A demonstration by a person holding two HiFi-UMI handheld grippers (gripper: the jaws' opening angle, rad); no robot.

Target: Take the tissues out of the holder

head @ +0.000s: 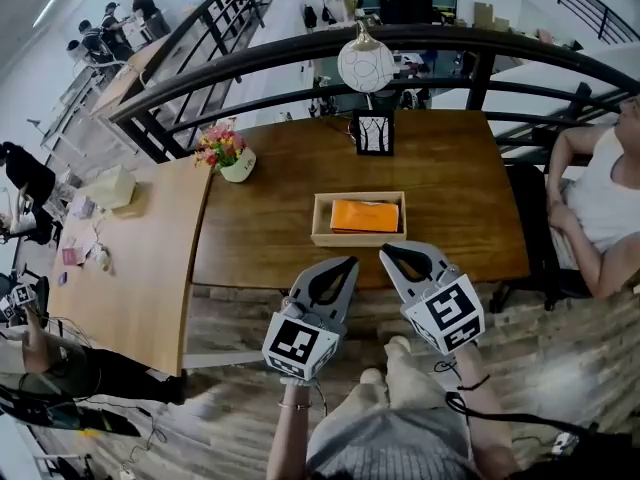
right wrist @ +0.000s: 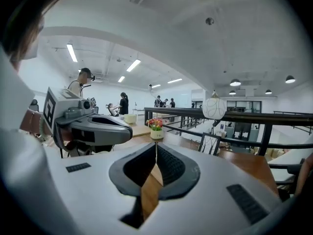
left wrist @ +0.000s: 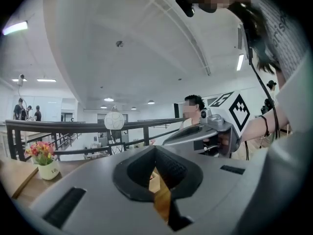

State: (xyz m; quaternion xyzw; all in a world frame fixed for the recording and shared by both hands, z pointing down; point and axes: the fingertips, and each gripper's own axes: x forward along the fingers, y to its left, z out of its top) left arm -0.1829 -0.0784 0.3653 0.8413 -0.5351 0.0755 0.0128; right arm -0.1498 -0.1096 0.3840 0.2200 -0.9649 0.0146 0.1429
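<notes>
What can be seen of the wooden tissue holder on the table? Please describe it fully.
The holder is a shallow, open-topped rectangular tray of pale wood, lying flat on the dark wooden table, close to its near edge. An orange tissue pack lies inside and fills most of it. Nothing else touches it: the left gripper and right gripper hover just short of its front wall.

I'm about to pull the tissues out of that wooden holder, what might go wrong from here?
1. Both the left gripper and the right gripper are shut and empty; going in like that would shove the orange tissue pack rather than grip it.
2. The pack sits low inside the wooden holder, and nothing pins the holder, so it may slide or lift along.
3. A framed picture stands upright beyond the holder; overreaching might tip it.
</notes>
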